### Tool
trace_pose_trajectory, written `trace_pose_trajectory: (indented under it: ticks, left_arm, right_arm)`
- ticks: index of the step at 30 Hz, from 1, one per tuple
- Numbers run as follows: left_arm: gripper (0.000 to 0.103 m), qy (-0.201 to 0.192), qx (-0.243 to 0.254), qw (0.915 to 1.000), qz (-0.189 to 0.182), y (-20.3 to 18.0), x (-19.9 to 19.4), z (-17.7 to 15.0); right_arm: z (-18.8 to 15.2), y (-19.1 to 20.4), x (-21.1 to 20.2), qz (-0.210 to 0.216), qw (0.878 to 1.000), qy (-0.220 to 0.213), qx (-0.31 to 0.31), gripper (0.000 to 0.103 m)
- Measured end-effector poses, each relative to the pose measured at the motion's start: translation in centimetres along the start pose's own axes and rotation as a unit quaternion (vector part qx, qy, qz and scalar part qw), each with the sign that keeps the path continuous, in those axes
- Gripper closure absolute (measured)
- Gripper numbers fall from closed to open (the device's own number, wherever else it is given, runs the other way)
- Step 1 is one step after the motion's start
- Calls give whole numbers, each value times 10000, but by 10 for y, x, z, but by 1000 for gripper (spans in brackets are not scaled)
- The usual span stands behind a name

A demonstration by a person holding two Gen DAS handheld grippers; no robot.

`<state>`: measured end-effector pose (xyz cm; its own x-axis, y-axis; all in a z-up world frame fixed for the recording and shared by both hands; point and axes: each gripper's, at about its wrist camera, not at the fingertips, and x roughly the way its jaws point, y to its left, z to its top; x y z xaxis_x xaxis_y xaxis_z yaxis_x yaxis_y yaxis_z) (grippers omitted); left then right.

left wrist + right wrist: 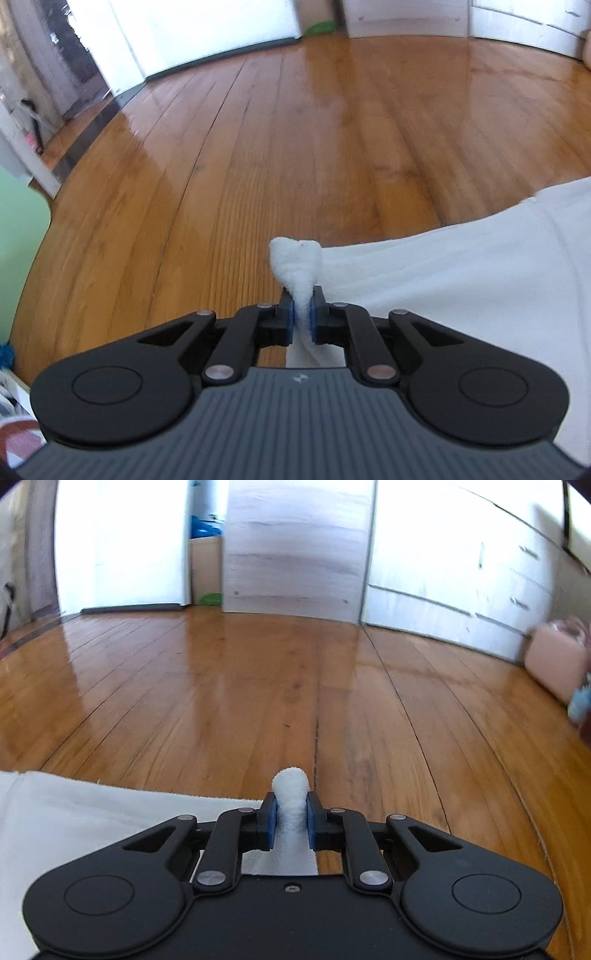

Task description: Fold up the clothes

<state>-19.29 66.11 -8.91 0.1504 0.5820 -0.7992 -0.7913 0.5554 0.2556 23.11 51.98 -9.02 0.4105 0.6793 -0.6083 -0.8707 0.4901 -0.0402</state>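
Two corners of the white cloth (pixel 461 273) pinched: left gripper (pixel 303 319) and right gripper (pixel 290 821) fingers clamped on tufts. Cloth trails toward 3 o'clock in the left view, 9 o'clock in the right; no fold visible yet, so folding looks barely begun.

Glossy wooden floor (pixel 332 147) carries a white garment (pixel 461 266).

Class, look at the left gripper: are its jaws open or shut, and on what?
Shut. The left gripper has its blue pads pressed on a bunched corner of the white cloth, which pokes up between them.

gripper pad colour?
Blue pads, clearest in the right wrist view, pinching white cloth.
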Motion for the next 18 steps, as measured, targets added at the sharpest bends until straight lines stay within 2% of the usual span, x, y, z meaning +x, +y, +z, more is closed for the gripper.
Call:
trace_pose_trajectory:
  ticks: [1,2,3,5,6,8,9,10,12,14,15,17,18]
  left_arm:
    - [81,102,8,9998,160,-4,15,8]
    - [80,83,-93,9990,419,-3,24,11]
    - [80,-9,-242,9958,881,1,27,11]
    - [83,-388,-731,9966,32,22,29,5]
    - [81,-582,-978,9924,-459,33,31,2]
    - [79,-486,-1410,9802,-1304,40,31,-8]
    - [80,-419,-1618,9709,-1717,43,31,-14]
    - [79,-432,-1423,9721,-1816,37,29,-16]
    - [75,-412,-756,9782,-1889,21,24,-18]
    - [75,-331,11,9872,-1557,1,25,-19]
    - [75,-268,155,9906,-1331,-2,29,-21]
    - [75,-243,204,9953,-911,-4,35,-21]
    - [72,-300,102,9969,-723,-2,36,-19]
  right_arm:
    - [0,2,0,12,9999,-15,-121,86]
    - [-1,6,-1,-22,9996,-19,-295,84]
    - [-1,8,5,-123,9988,9,-483,82]
    - [-4,9,8,-784,9942,34,-732,83]
    - [-4,8,6,-1156,9900,46,-807,83]
    - [-5,0,-2,-1753,9797,-15,-976,82]
    - [-7,-4,-10,-1760,9783,-133,-1090,79]
    - [-8,-8,-17,-1475,9828,-147,-1104,72]
    - [-11,-15,-31,-691,9921,-74,-1044,69]
    - [-16,-22,-40,252,9983,127,-517,65]
    - [-19,-24,-41,737,9967,320,-144,65]
    - [-28,-21,-36,1583,9825,898,398,65]
    - [-31,-17,-33,1755,9769,1126,464,65]
